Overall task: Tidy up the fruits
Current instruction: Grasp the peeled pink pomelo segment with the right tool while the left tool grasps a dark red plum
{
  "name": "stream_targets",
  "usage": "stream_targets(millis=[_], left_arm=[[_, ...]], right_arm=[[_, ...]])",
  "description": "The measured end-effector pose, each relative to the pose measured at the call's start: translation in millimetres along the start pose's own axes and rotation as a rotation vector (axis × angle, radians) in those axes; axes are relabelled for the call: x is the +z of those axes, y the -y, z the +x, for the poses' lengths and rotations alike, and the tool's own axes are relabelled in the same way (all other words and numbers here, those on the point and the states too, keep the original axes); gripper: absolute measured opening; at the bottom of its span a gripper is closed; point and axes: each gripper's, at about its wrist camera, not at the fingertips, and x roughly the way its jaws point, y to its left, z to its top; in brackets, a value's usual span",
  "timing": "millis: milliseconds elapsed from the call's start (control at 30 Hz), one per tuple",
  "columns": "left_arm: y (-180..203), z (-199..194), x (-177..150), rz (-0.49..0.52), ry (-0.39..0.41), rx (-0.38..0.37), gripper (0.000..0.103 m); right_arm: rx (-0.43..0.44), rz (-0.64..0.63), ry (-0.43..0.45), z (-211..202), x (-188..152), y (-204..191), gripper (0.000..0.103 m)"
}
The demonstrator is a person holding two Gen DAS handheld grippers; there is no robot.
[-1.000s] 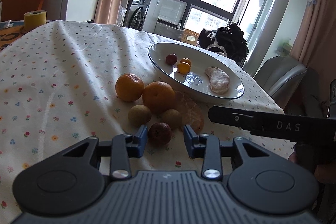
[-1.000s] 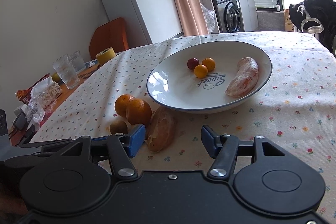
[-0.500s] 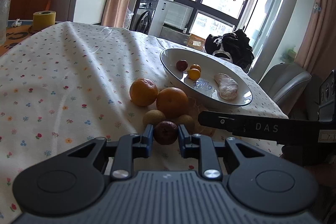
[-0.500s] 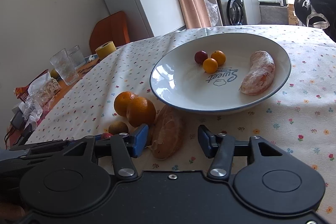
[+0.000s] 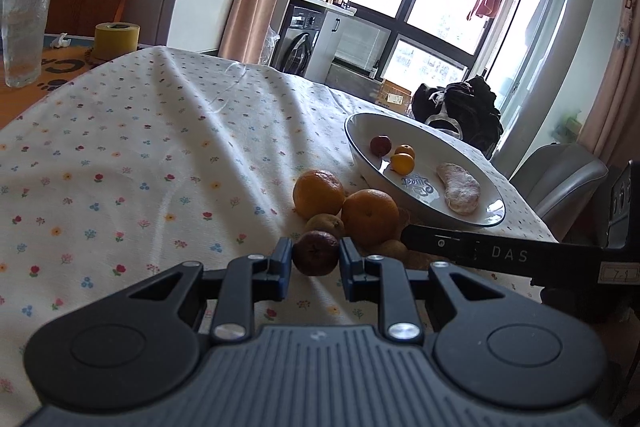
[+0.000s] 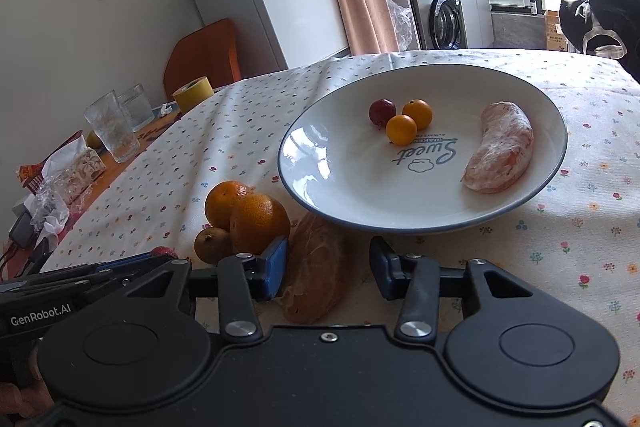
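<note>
Left gripper (image 5: 315, 262) is clamped on a small dark red fruit (image 5: 315, 252), fingers pressed to both its sides, just above the floral tablecloth (image 5: 120, 147); the white plate (image 5: 360, 151) lies ahead and to its right, beyond two oranges (image 5: 319, 193); right gripper (image 6: 328, 269) gapes wide (holding nothing), astride a peeled segment (image 6: 314, 277) whose long axis runs along the fingers, plate rim (image 6: 400, 225) directly ahead.

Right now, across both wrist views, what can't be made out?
- Left view: the peeled segment by the oranges is hidden behind them and the right hand-held gripper.
- Right view: the dark fruit held by the left hand-held gripper is mostly covered by its fingers.
- Both views: small print on the plate is too small to read.
</note>
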Motion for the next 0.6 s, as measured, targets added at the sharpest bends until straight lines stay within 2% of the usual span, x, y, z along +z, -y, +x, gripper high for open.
stream_targets(millis=[67,133,367,600], left_arm=[[-2.0,-2.2,1.2,-0.006,0.007,-0.001,0.023],[-4.7,-3.7,2.2,-0.012,0.011,-0.003,0.023],[-7.6,-8.7,2.9,-0.025,0.022,-0.013,0.023],[-3.3,-10.7,4.1,-0.022,0.024,-0.023,0.023]], right_arm=[[-0.011,-0.002,-0.001,1.6,0.9,-1.3,0.036],[0.014,0.014,-0.016,2.4,1.4,-1.0,0.026],[0.016,0.043,-0.013,-9.2,-1.3,1.3,0.02],[0.039,0.05,-0.001,-30.0,-7.2,2.5,0.019]])
